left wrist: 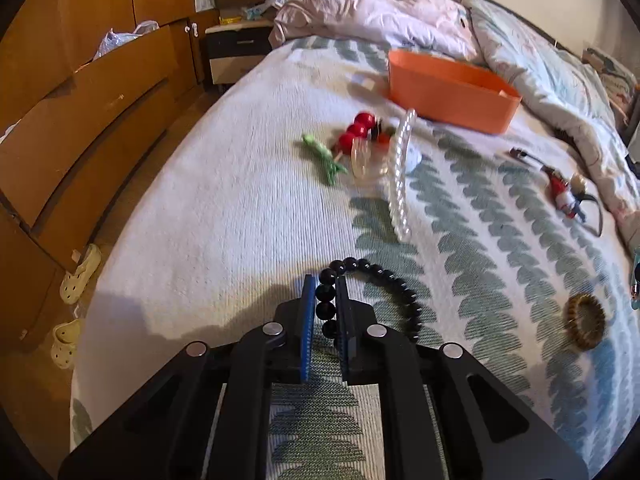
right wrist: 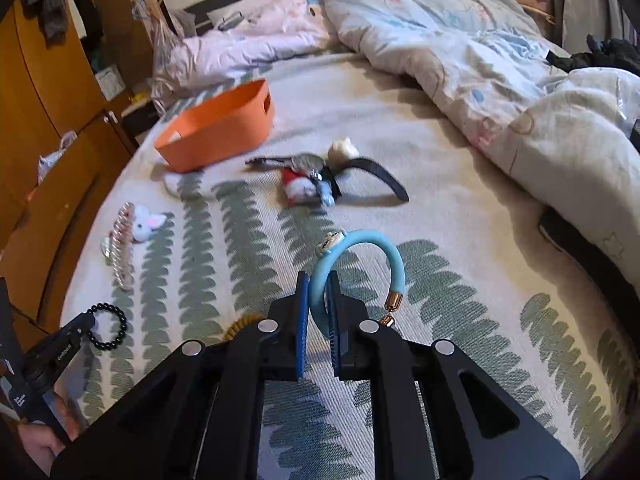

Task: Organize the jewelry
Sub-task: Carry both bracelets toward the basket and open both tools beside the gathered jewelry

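Observation:
My left gripper (left wrist: 325, 280) is shut on a black bead bracelet (left wrist: 394, 282), whose loop curls off to the right over the bedspread. That same bracelet (right wrist: 114, 326) hangs from the left gripper at the lower left of the right wrist view. My right gripper (right wrist: 319, 276) is shut on a light-blue bangle (right wrist: 366, 240) with gold end caps, which arches up and to the right. An orange bin (left wrist: 448, 90) stands farther up the bed, also seen as the orange bin (right wrist: 218, 128).
Loose on the bedspread: a pearl strand (left wrist: 400, 172), red beads (left wrist: 356, 130), a green piece (left wrist: 322, 156), a clear ring (left wrist: 362, 158), a gold bracelet (left wrist: 586, 322), a Santa charm with a black strap (right wrist: 308, 186). A rumpled duvet (right wrist: 500, 80) lies beyond. Wooden drawers (left wrist: 80, 120) line the left.

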